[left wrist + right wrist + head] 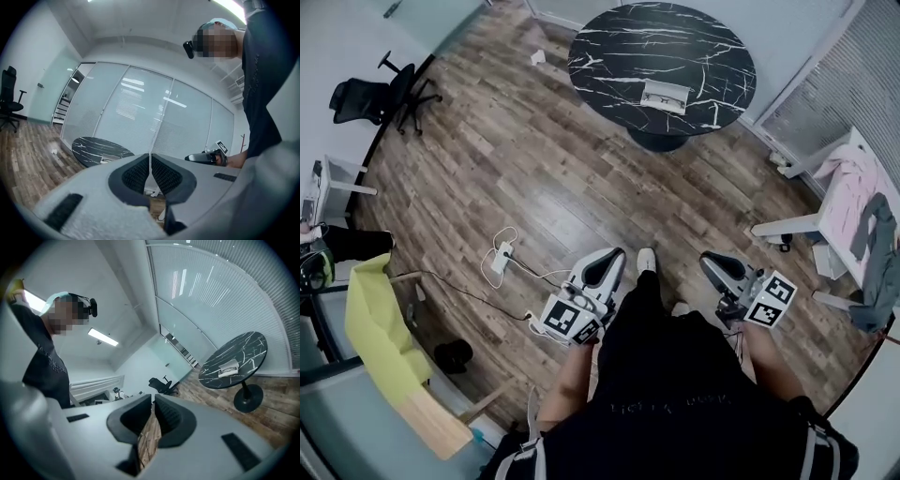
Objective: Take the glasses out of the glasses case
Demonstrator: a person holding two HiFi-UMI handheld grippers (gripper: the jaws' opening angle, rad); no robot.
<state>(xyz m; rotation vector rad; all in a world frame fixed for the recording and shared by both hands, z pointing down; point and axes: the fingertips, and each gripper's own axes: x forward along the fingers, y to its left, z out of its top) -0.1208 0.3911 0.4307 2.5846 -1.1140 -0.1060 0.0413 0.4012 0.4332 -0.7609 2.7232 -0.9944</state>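
A white glasses case (666,96) lies on a round black marble table (609,56) across the room, far from both grippers. The person stands on the wood floor and holds both grippers low at the hips. My left gripper (605,267) is shut with nothing between its jaws, as the left gripper view (150,171) shows. My right gripper (719,267) is also shut and empty (153,416). The table (243,352) and case (228,367) appear small in the right gripper view. The table (101,149) also shows in the left gripper view. No glasses are visible.
A white power strip (502,255) with cables lies on the floor by the person's feet. A black office chair (370,94) stands far left. A white desk (834,211) with clothes is at the right, and a yellow-green cloth (380,319) at the near left.
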